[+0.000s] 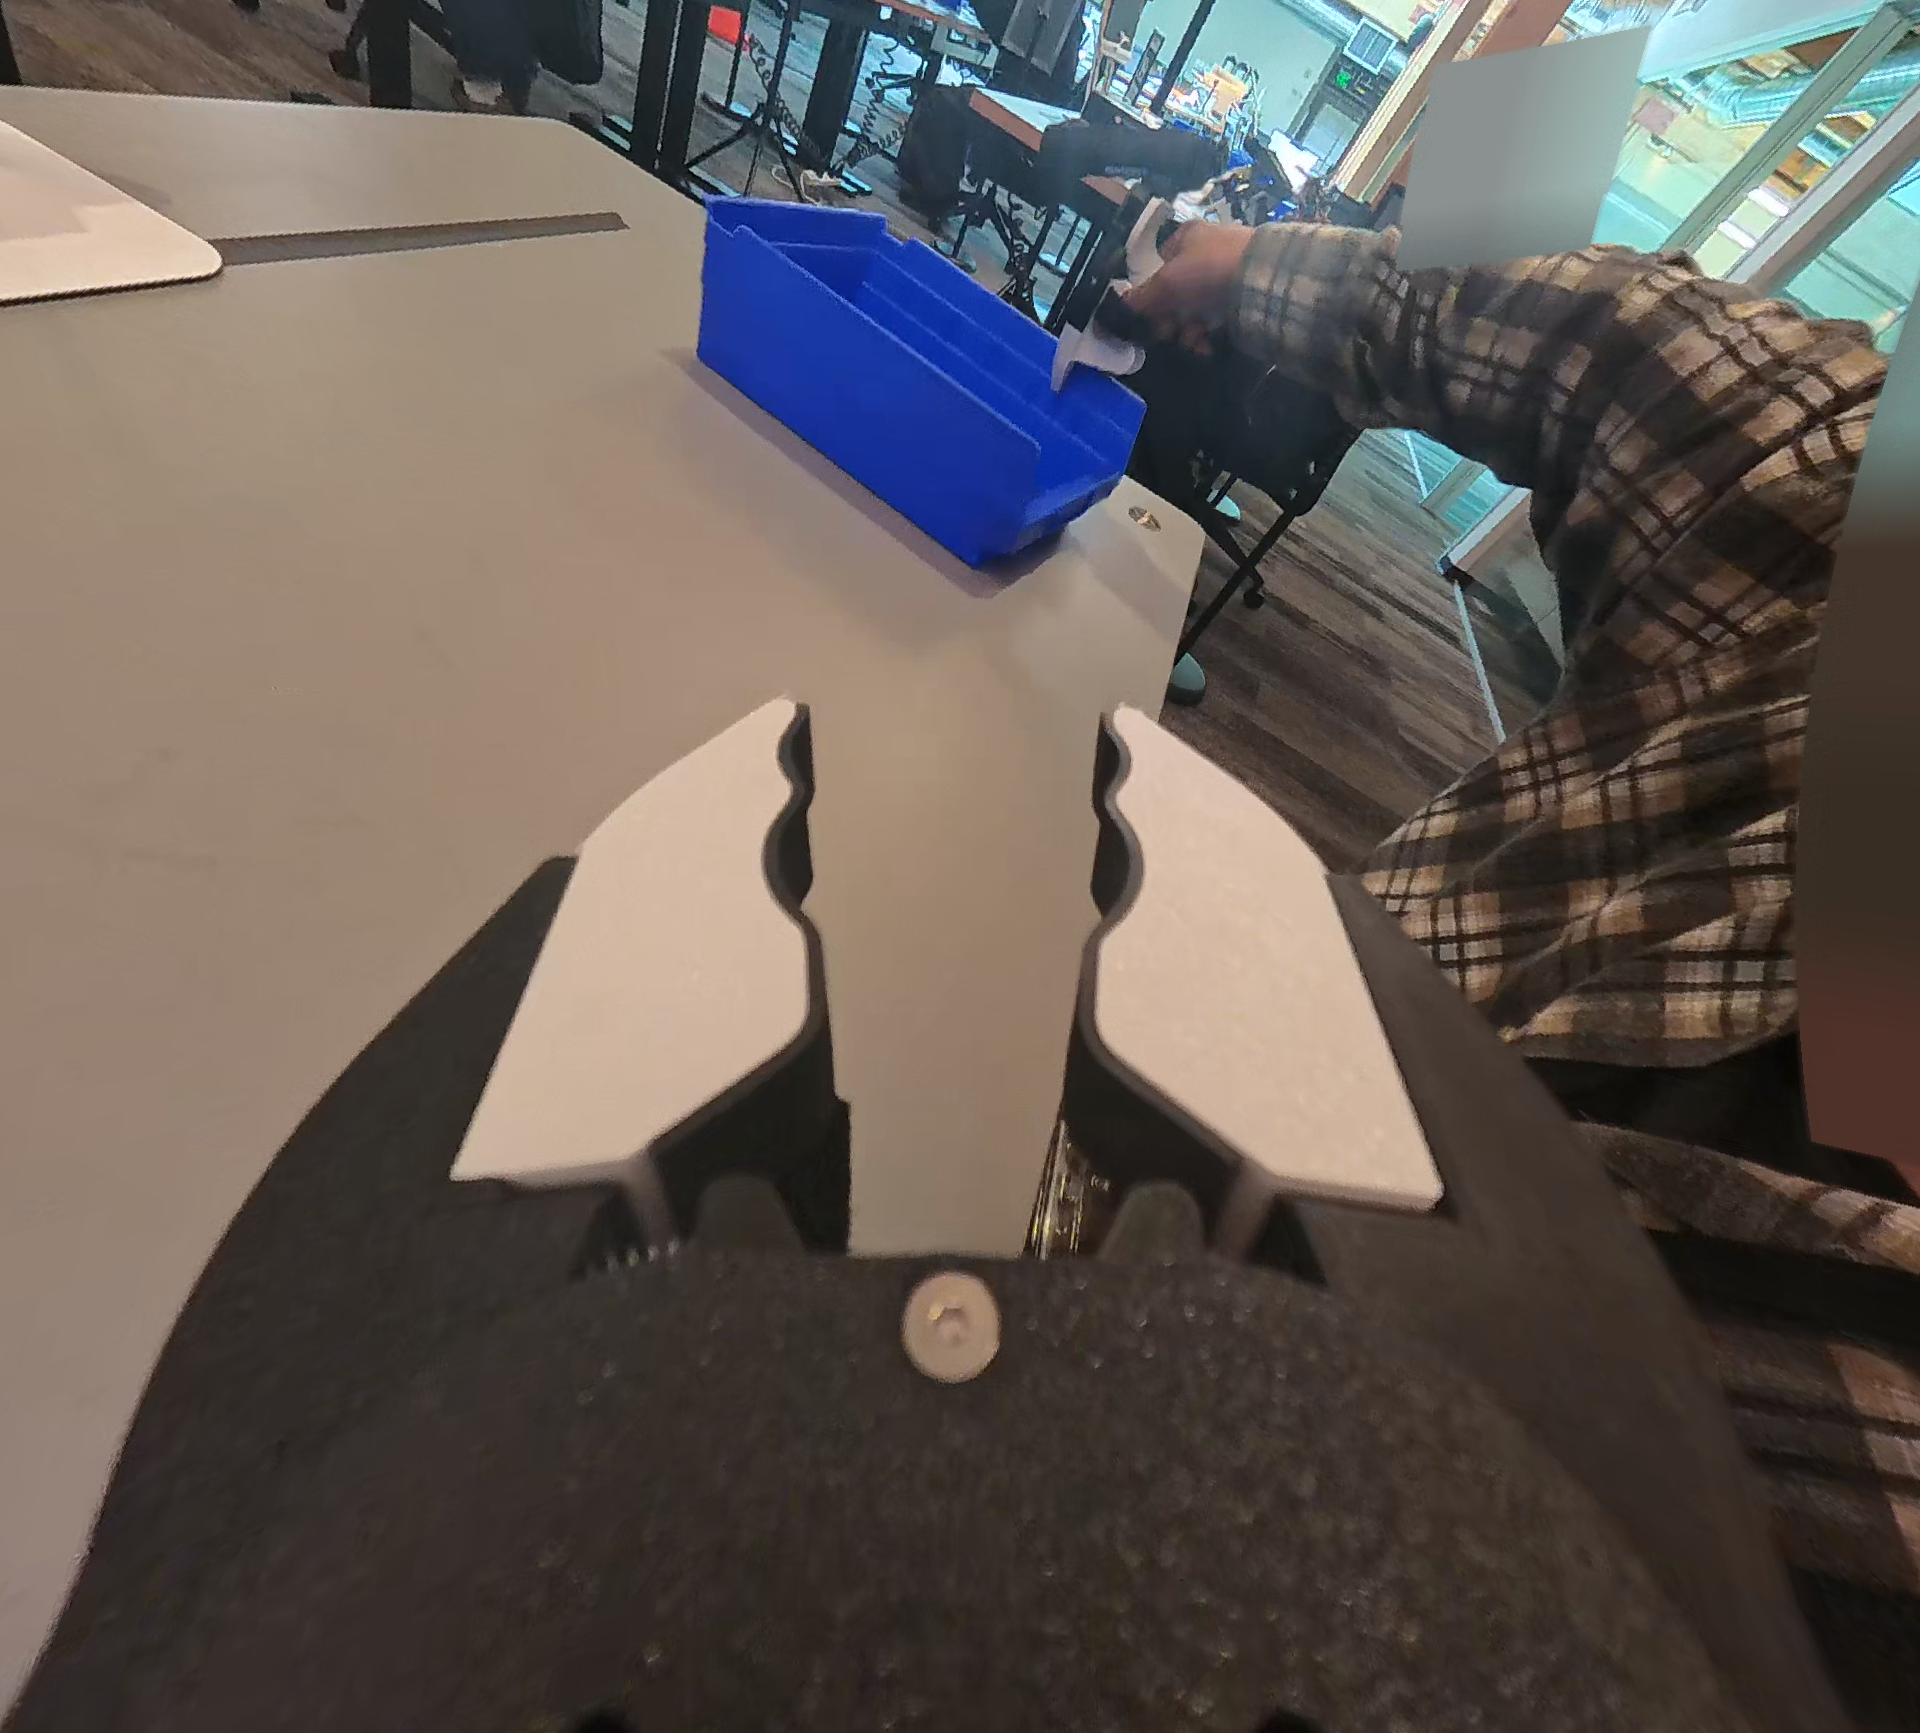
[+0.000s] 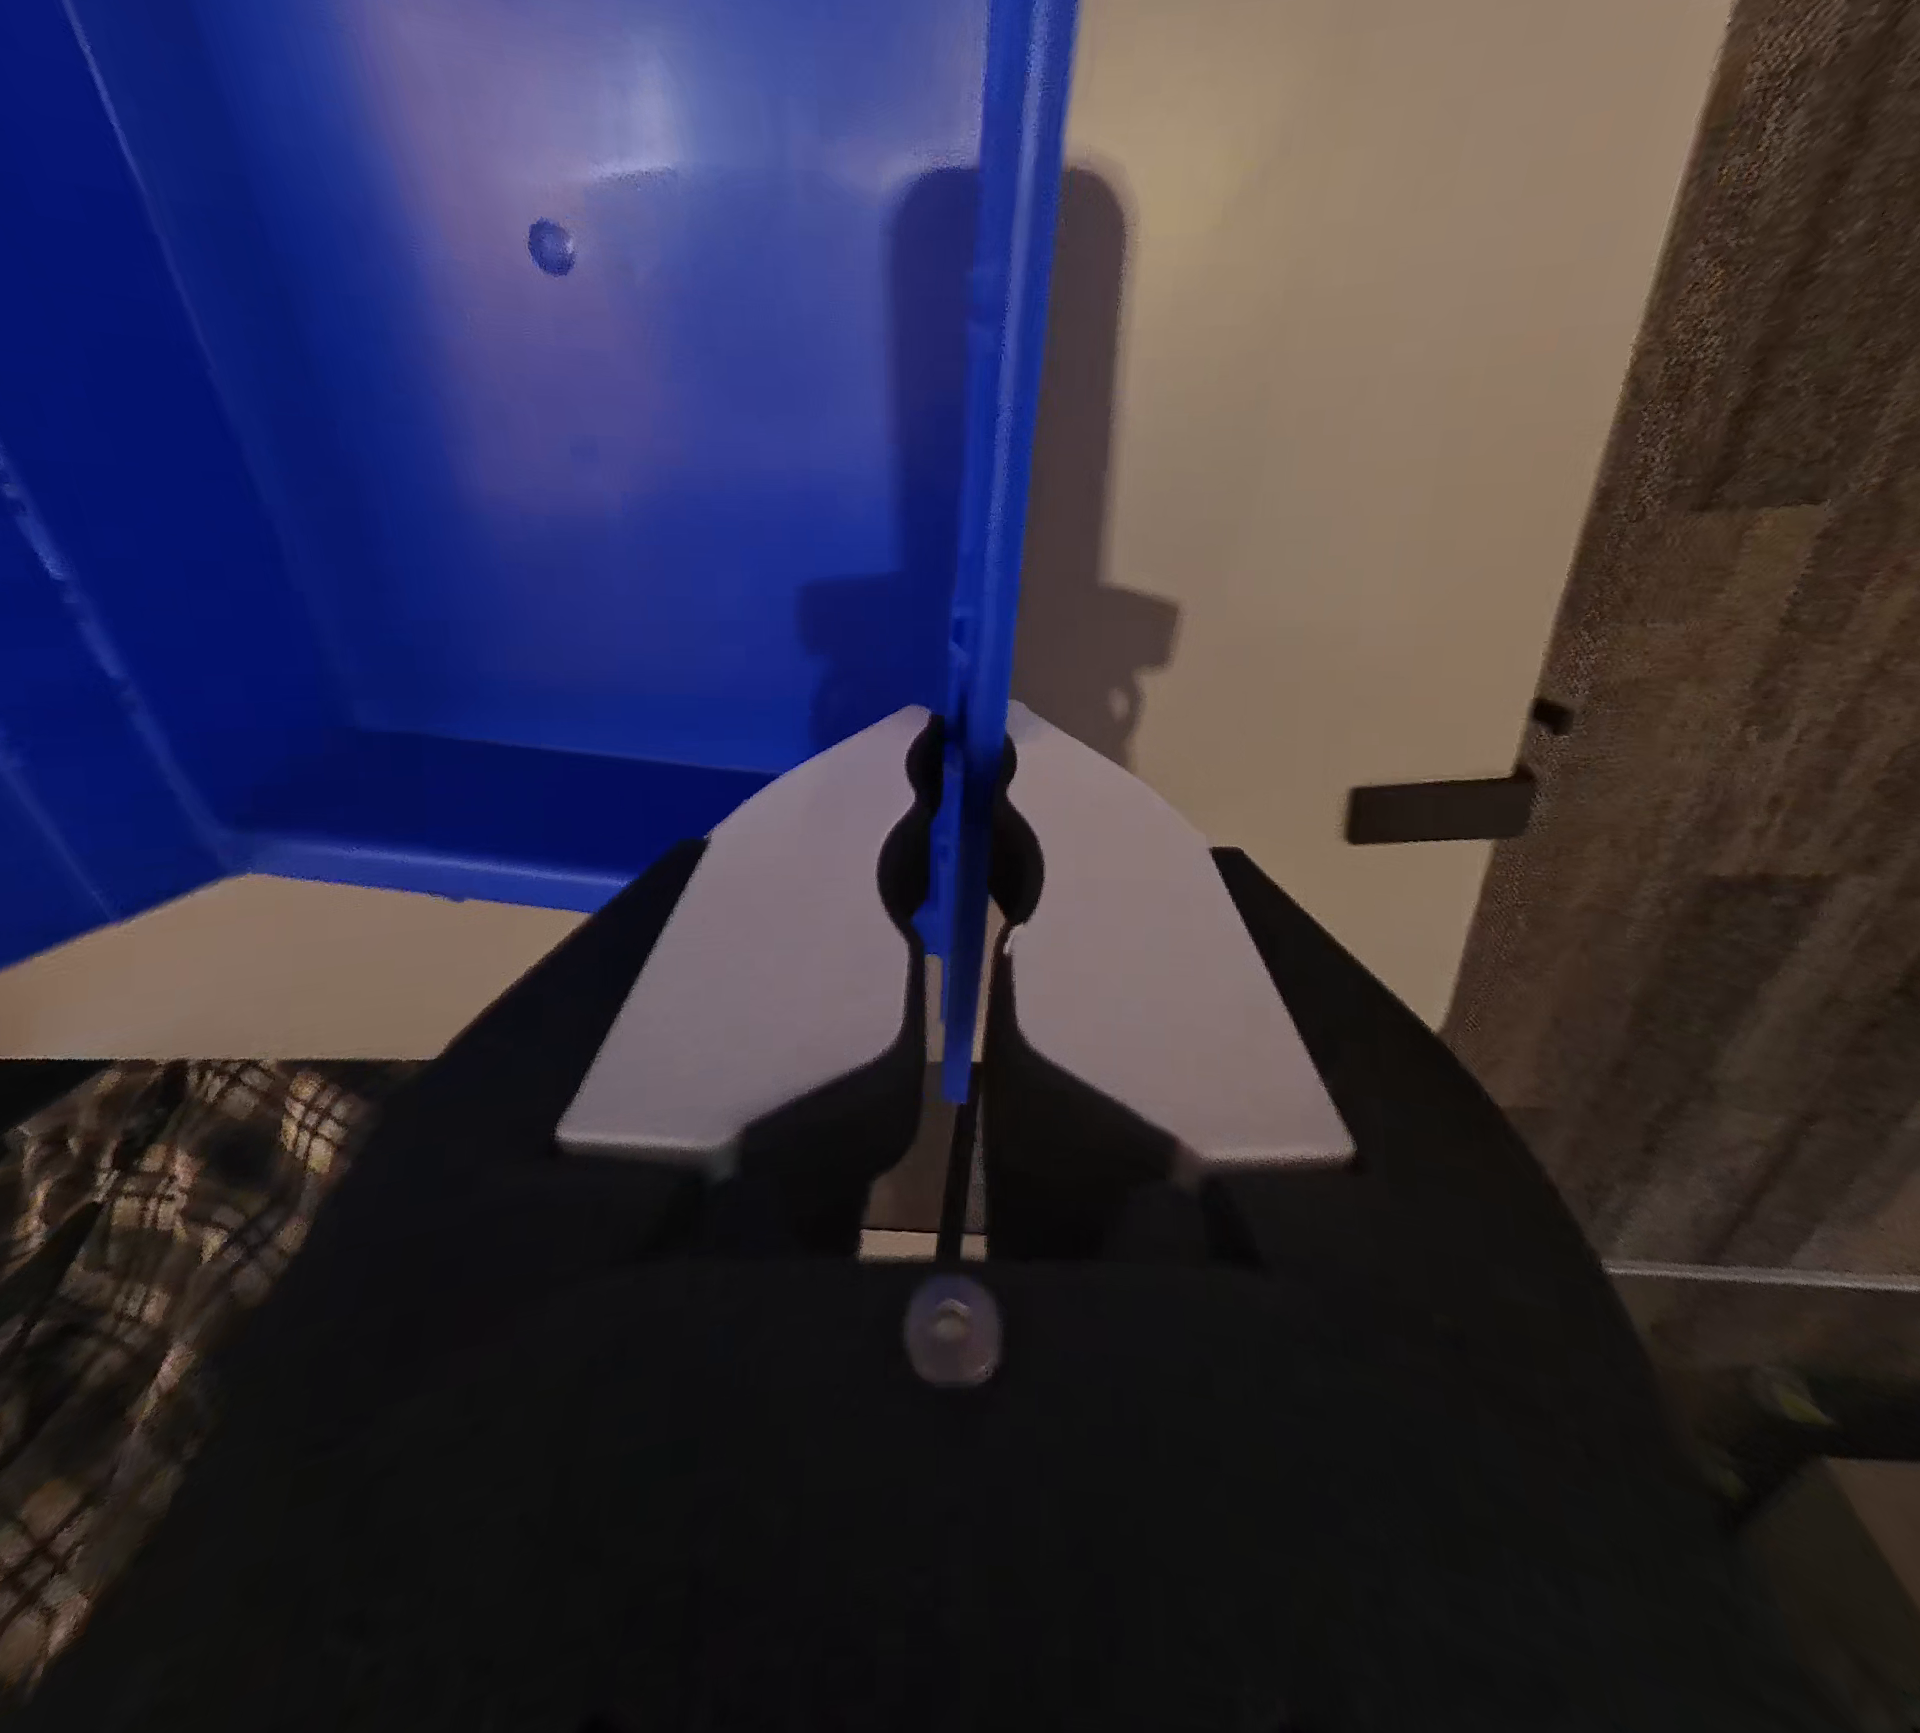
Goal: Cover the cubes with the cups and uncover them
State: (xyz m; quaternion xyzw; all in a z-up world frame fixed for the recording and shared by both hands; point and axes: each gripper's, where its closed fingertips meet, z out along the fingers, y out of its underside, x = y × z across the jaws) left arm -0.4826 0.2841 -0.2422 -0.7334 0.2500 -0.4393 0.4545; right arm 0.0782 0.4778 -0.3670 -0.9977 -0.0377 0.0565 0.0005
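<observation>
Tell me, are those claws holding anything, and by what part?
The right gripper pinches the blue bin by its side wall's rim; the left gripper holds nothing.

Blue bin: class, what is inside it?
The blue bin shows only its bare floor; no cups or cubes are visible. The far end lies outside the right wrist view. The right gripper has its jaws clamped on the side wall.

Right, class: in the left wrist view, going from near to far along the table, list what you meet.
Left gripper, jaws apart over bare grey table → blue bin, its far-side wall pinched by the right gripper → desks and chairs beyond the table.
</observation>
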